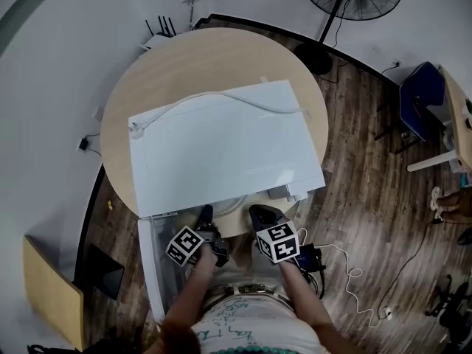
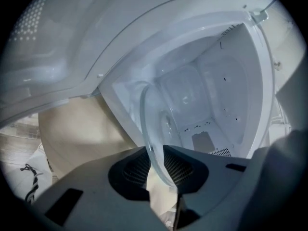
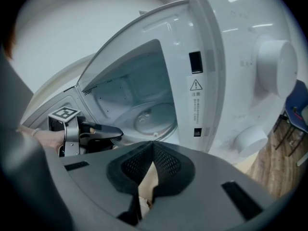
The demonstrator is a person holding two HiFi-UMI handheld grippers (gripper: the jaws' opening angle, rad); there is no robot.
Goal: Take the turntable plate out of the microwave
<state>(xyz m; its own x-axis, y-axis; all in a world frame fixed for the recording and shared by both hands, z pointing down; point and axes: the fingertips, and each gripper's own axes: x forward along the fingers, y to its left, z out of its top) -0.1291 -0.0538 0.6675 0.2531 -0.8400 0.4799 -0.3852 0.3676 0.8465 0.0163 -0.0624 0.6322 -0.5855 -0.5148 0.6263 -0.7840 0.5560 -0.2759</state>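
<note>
L tool (image 2: 155, 150) is pinching turntable plate (image 2: 153, 117) by its rim inside the microwave (image 2: 226, 95), prob. for sliding it out; R tool (image 3: 153, 147) is idling closed, empty, just outside.

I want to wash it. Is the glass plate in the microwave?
Inside. The glass plate is in the open microwave, left gripper on its rim.

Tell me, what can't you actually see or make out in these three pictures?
- Left gripper view: the turntable plate has its lowest rim hidden behind the left gripper clamping it.
- Head view: the top of the microwave hides its cavity.
- Right gripper view: print on the warning label is too small to read.
</note>
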